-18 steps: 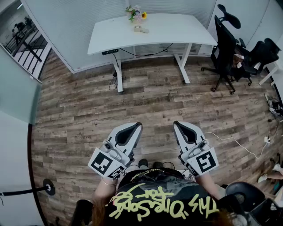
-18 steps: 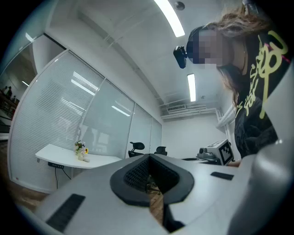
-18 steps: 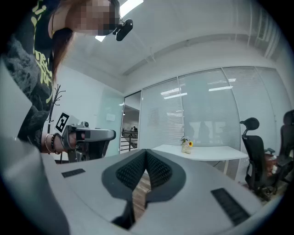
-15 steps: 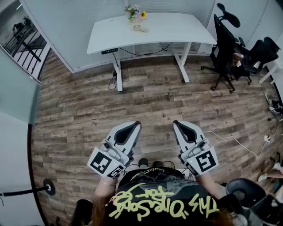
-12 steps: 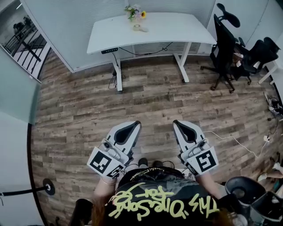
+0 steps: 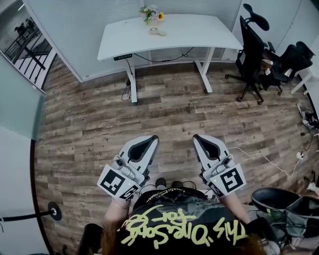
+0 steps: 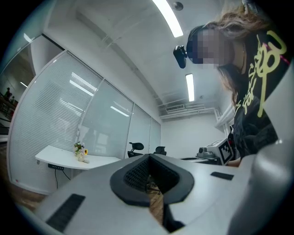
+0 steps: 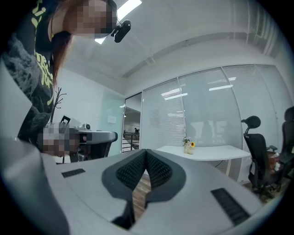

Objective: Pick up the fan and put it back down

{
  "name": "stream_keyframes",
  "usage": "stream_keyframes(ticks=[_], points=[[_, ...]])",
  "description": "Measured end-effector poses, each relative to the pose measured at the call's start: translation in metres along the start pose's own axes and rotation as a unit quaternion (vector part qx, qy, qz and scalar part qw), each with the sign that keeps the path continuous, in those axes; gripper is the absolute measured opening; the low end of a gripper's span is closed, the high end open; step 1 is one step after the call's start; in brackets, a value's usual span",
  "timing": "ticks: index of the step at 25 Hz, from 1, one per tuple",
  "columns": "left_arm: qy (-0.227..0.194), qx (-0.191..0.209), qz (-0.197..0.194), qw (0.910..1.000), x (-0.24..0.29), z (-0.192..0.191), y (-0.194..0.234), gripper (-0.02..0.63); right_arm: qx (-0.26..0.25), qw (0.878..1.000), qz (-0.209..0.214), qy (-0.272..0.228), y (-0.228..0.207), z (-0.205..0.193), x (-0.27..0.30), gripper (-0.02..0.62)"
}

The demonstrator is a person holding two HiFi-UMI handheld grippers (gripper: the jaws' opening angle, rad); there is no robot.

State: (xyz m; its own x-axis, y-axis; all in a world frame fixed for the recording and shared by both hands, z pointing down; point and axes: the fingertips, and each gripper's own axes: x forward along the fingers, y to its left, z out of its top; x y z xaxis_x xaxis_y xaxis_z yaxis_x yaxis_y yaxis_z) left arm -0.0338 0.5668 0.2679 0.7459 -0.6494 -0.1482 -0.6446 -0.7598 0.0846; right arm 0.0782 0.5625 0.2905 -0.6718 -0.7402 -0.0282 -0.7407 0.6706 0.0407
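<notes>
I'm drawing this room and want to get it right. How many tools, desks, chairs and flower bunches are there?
Tools: 2 (left tool, right tool)
White desk: 1
Black office chairs: 2
Flower bunch: 1
Total: 6

Wood-plank floor (image 6: 174, 114) runs to a white surface (image 6: 199, 32) standing against a blinded glass wall (image 6: 84, 35). Black office chairs (image 6: 250, 47) sit to its right; strip lights (image 7: 167, 18) glow overhead.
</notes>
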Motion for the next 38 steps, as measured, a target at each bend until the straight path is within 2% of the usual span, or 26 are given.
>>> stream_keyframes(ticks=[3,7,14,17,19,38], points=[[0.0,0.0,0.003,1.0,0.0,0.0,0.0,0.004,0.001,1.0,-0.006,-0.009,-0.003,0.001,-0.001,0.003],[0.006,0.002,0.008,0.9999,0.0,-0.004,0.002,0.078,0.01,1.0,-0.008,-0.006,-0.003,-0.002,0.001,0.014],[0.009,-0.006,0.014,0.9998,0.002,-0.004,0.006,0.199,0.022,0.999,-0.044,-0.008,-0.013,-0.003,0.001,0.24],[0.011,-0.006,0.028,0.9995,-0.002,-0.005,0.011,0.3,0.015,0.998,-0.055,-0.018,-0.014,-0.002,-0.001,0.27],[0.011,-0.008,0.032,0.9994,-0.003,-0.006,0.013,0.334,0.019,0.998,-0.054,-0.023,-0.014,0.0,-0.002,0.27],[0.001,-0.016,0.043,0.9989,-0.038,-0.005,0.028,0.347,0.021,0.999,-0.039,0.0,0.019,-0.014,0.014,0.27]])
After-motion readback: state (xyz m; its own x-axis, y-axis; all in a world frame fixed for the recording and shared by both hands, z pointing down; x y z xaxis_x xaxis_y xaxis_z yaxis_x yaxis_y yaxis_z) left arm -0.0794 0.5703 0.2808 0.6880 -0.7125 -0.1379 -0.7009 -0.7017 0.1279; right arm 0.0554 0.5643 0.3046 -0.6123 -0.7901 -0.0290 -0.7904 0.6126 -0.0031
